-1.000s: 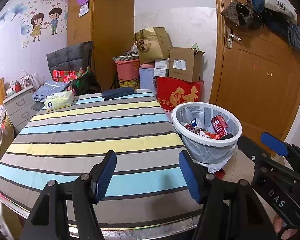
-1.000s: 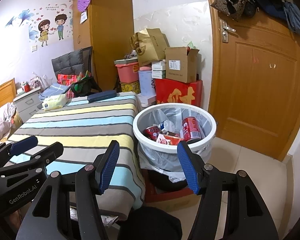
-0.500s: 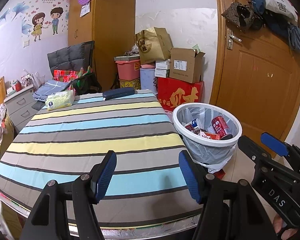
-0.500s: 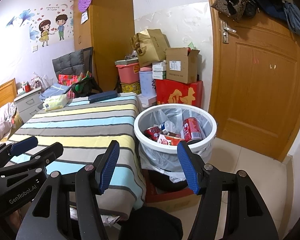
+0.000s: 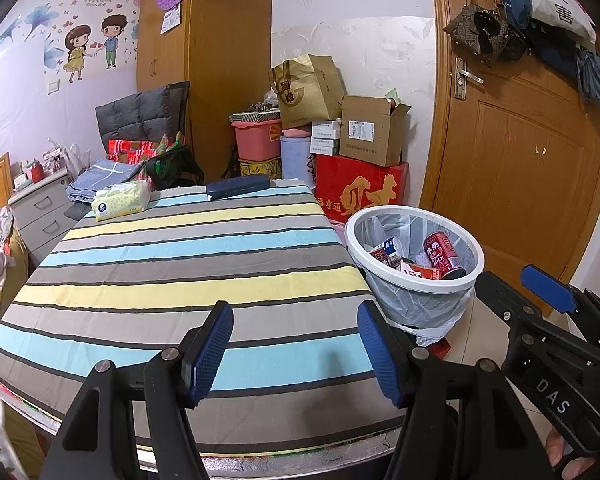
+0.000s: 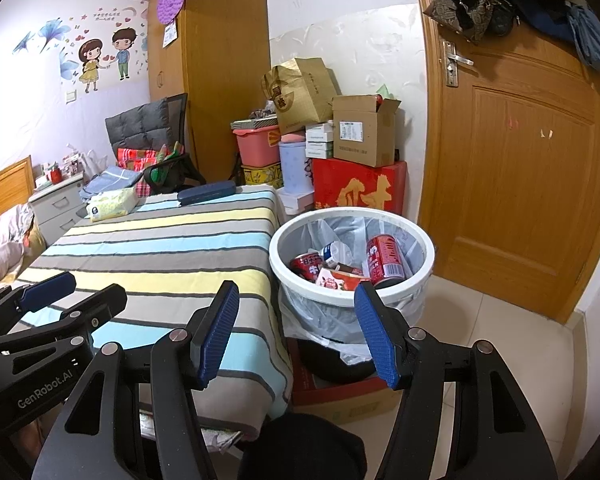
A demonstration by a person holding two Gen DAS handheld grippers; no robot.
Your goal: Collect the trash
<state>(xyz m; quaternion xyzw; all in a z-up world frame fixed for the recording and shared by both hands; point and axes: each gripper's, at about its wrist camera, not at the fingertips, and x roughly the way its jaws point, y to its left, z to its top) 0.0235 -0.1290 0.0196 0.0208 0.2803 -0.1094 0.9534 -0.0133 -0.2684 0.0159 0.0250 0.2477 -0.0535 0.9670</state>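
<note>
Both our left claw (image 5: 296,346) and right claw (image 6: 298,330) gape wide, empty; the lined waste bin (image 6: 352,300) looks light, so we'd grip its stiff white rim.

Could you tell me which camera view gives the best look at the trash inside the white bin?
The right wrist view: it looks down into the white bin, showing two red cans and cartons. The left wrist view sees the bin farther off and shallower, its near rim hiding some contents.
</note>
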